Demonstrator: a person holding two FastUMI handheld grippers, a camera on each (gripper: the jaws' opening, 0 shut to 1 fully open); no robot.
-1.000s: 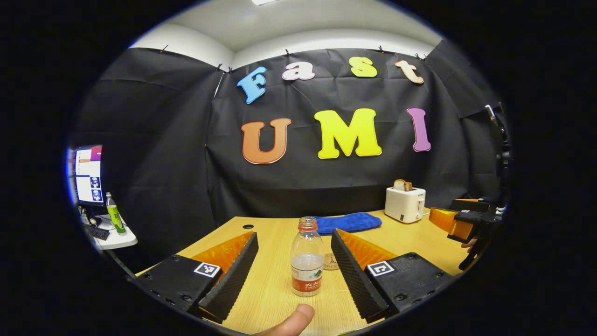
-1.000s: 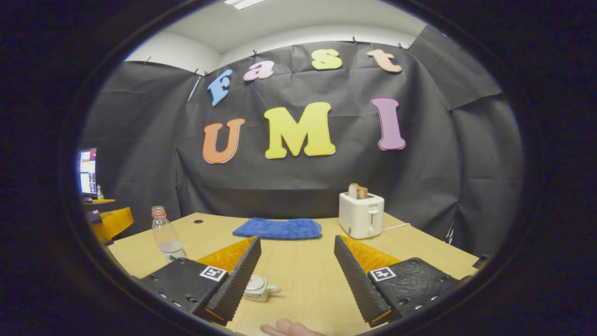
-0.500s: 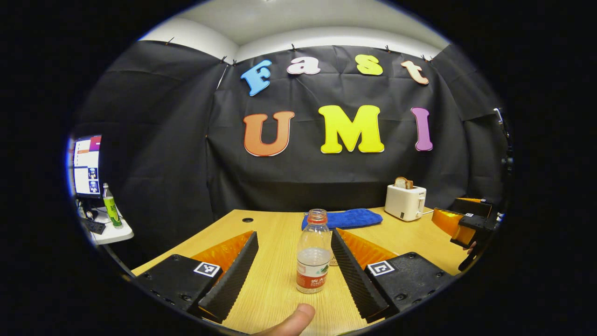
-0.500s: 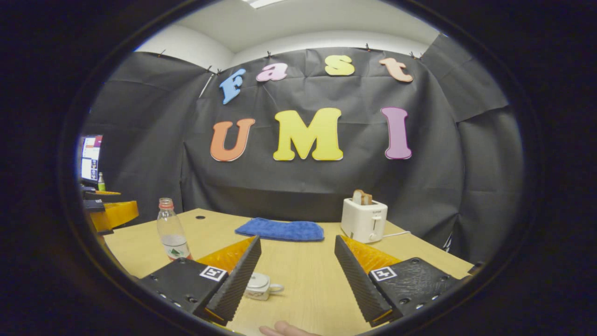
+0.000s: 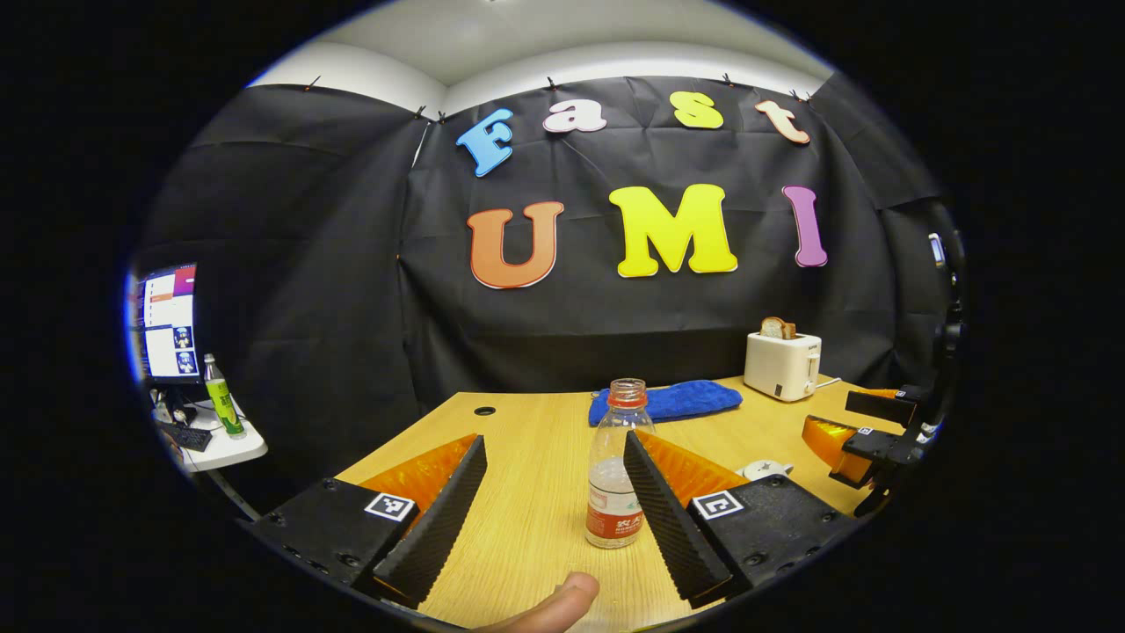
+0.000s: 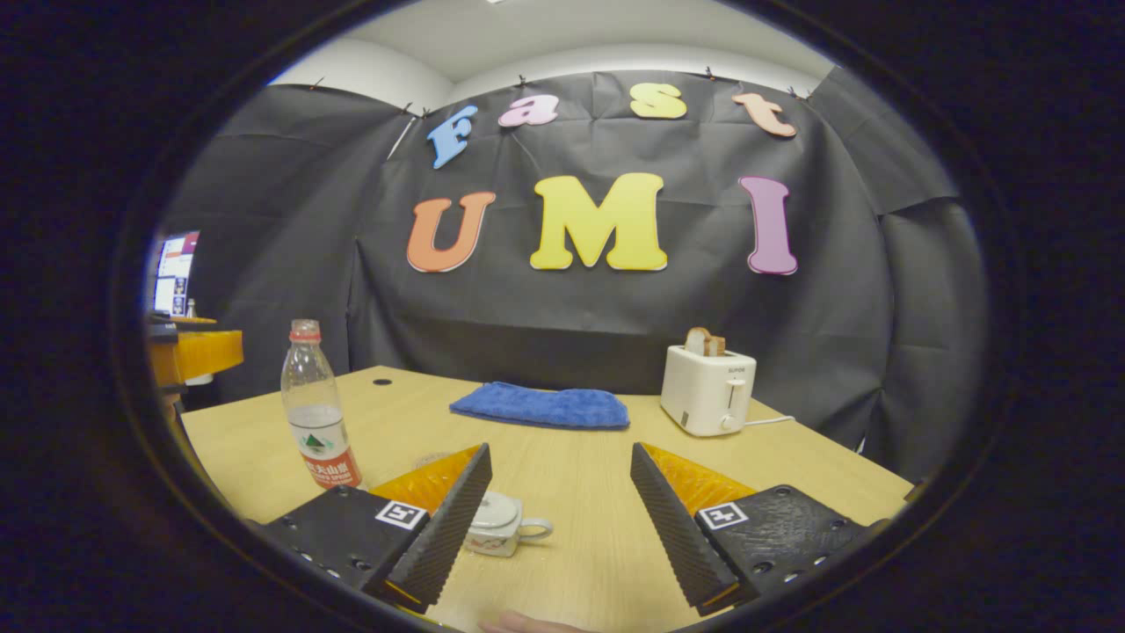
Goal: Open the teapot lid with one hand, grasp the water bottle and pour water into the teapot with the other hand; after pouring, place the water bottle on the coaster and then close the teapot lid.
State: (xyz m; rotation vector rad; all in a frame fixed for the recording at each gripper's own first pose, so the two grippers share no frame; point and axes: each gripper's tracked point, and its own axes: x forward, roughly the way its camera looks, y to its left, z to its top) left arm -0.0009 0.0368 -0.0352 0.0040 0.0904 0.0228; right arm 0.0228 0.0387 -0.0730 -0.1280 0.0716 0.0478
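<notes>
A clear water bottle [image 5: 615, 479] with a red neck ring and red label stands upright on the wooden table [image 5: 527, 440], part full. My left gripper [image 5: 554, 497] is open; the bottle stands between its fingers, close to the right-hand one, which hides its edge. In the right gripper view the bottle [image 6: 315, 413] is at the left. A small white teapot [image 6: 498, 523], lid on and handle to the right, sits by the left finger of my open right gripper [image 6: 558, 519]. The left gripper view shows the teapot [image 5: 761, 470] and the right gripper [image 5: 866, 435] at the right. A pale round coaster [image 6: 429, 459] peeks out behind the finger.
A white toaster [image 6: 707, 400] holding bread stands at the back right with its cord trailing. A blue cloth [image 6: 540, 406] lies at the back centre. Off the table's left side is a small desk with a monitor [image 5: 167, 321] and a green bottle [image 5: 224, 409].
In the left gripper view the bottle has drifted from mid-gap toward the right-hand finger. The right gripper has closed in on the teapot, which now looks bigger; bottle and toaster look nearer too.
</notes>
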